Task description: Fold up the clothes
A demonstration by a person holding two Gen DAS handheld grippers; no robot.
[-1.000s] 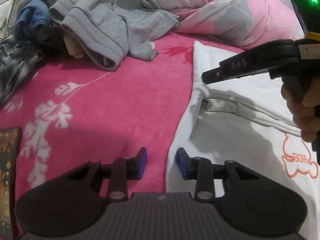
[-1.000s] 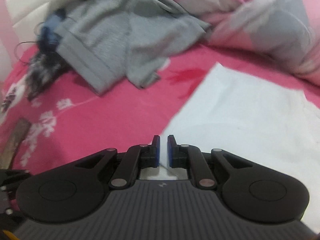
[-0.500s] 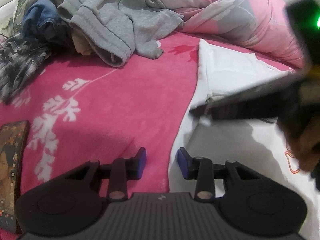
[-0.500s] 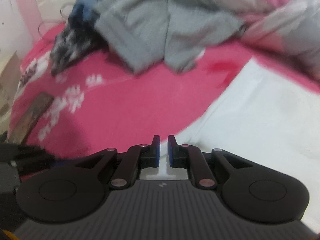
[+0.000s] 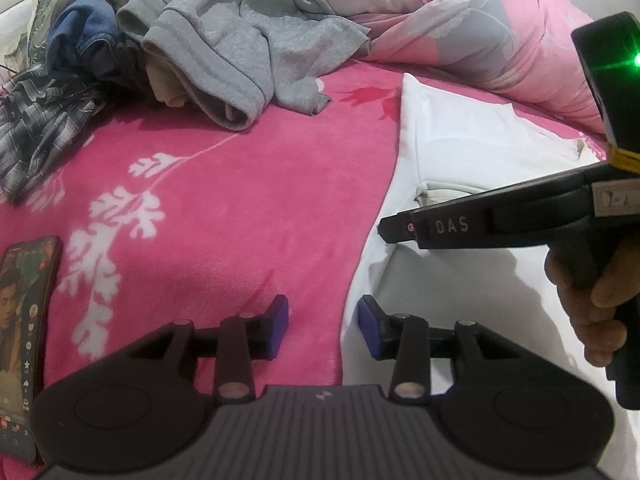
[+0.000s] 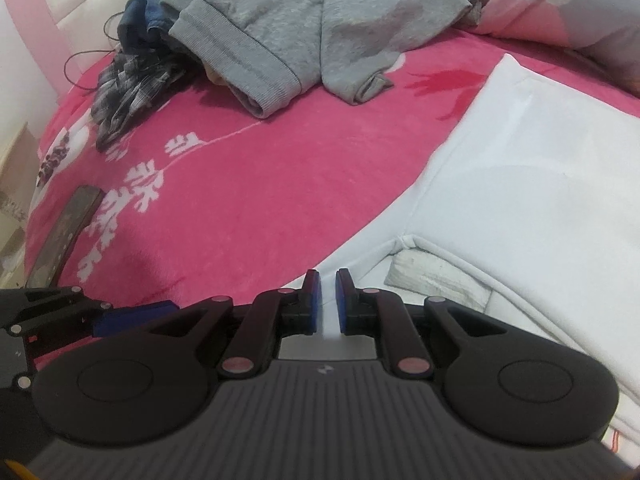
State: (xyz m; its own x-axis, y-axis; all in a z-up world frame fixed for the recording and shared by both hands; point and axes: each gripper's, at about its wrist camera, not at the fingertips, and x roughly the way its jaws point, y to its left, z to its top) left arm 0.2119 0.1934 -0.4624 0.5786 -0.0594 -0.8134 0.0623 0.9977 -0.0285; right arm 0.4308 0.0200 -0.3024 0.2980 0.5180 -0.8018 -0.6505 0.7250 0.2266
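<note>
A white shirt [image 5: 480,152] lies flat on the right of the pink blanket [image 5: 240,200], a sleeve folded across it. My left gripper [image 5: 322,312] straddles the shirt's left edge near the front; its jaws are opening and the pads do not press the cloth. My right gripper [image 5: 384,232], held by a person's hand [image 5: 592,300], reaches in from the right, low over that same edge. In the right wrist view the right gripper [image 6: 328,280] is nearly closed with white shirt [image 6: 520,184] cloth in the slit. The left gripper's blue pad [image 6: 136,314] shows at the lower left.
A grey sweatshirt [image 5: 240,40], a blue garment [image 5: 80,36] and a plaid shirt [image 5: 36,132] are heaped at the back left. A bunched pink quilt [image 5: 460,32] fills the back right. A phone [image 5: 24,312] lies on the blanket at the left edge.
The right gripper has come down and toward the shirt's left edge, closer to the left gripper. The left gripper's jaws have spread a little.
</note>
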